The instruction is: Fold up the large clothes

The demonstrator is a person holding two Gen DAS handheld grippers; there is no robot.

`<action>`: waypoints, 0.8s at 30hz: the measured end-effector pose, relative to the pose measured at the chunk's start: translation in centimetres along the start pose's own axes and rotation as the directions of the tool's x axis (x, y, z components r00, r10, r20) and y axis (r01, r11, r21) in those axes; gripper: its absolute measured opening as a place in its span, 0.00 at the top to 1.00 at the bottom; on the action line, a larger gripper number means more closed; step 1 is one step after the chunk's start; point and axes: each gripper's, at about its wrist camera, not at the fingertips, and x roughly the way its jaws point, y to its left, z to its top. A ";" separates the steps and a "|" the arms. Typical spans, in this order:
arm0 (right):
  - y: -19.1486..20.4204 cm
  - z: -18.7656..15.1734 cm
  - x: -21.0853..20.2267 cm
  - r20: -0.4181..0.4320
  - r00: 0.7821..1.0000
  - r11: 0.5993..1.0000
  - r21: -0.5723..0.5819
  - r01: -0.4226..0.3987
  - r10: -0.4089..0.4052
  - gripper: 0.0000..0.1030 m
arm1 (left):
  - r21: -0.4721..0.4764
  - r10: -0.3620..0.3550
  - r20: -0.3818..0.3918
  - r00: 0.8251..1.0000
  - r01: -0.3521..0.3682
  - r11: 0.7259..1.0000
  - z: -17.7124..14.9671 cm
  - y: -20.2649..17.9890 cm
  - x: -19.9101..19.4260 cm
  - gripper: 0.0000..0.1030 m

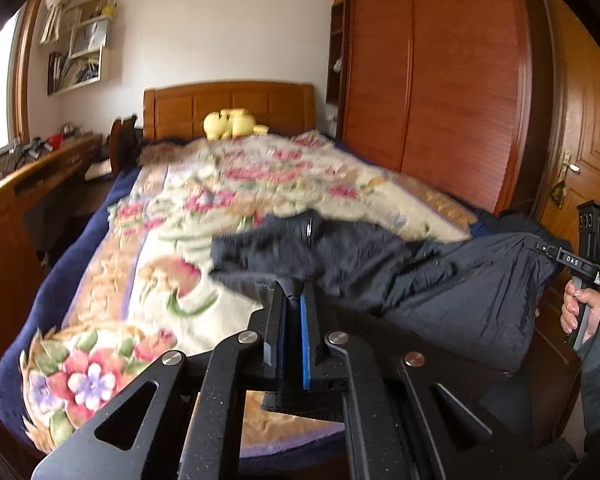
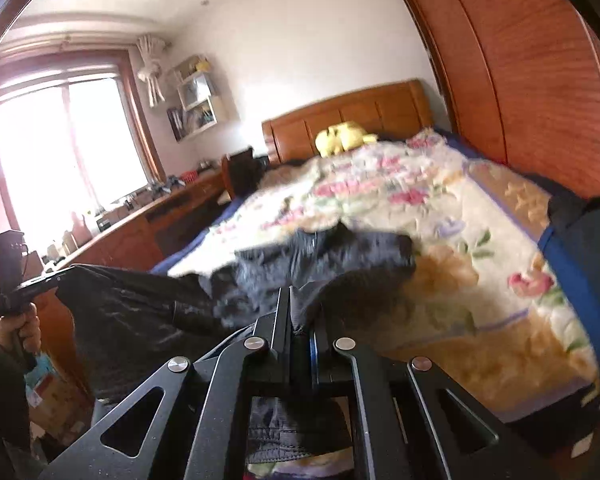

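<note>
The large dark navy padded jacket [image 1: 440,280] hangs stretched between the two tongs above the near end of the bed, its far part draped down onto the floral plush blanket [image 1: 228,184]. The left tongs [image 1: 294,300] are closed tight on a pinch of its fabric, and the right tongs [image 2: 298,312] are likewise clamped on an edge of it.

Each grip takes only a thin pinch of slick cloth, so a hard pull to spread the jacket could, in all likelihood, slide an edge out of one pair and drop that side in a heap. The loose far part may also drag and bunch on the fuzzy blanket, spoiling a flat lay.

The bed has a wooden headboard [image 1: 228,108] with a yellow soft toy [image 1: 230,123] against it. A tall reddish wooden wardrobe [image 1: 440,80] stands along one side, a long wooden table [image 2: 140,224] under a bright window [image 2: 68,136] along the other.
</note>
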 end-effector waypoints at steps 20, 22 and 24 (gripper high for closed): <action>1.2 0.0 -4.9 0.100 0.991 0.984 -0.142 0.106 -0.092 0.94 | -0.011 -0.004 0.112 0.994 0.005 1.000 3.1 1.0 -1.3 0.94; 0.0 -0.6 -2.1 0.058 0.991 0.982 -0.143 0.125 -0.118 0.94 | -0.039 0.014 0.071 0.997 -0.011 0.999 2.8 2.5 2.0 0.94; -1.1 -1.0 0.7 0.023 0.990 0.980 -0.141 0.140 -0.138 0.94 | -0.046 0.033 0.044 0.998 -0.031 0.998 2.5 3.0 4.3 0.94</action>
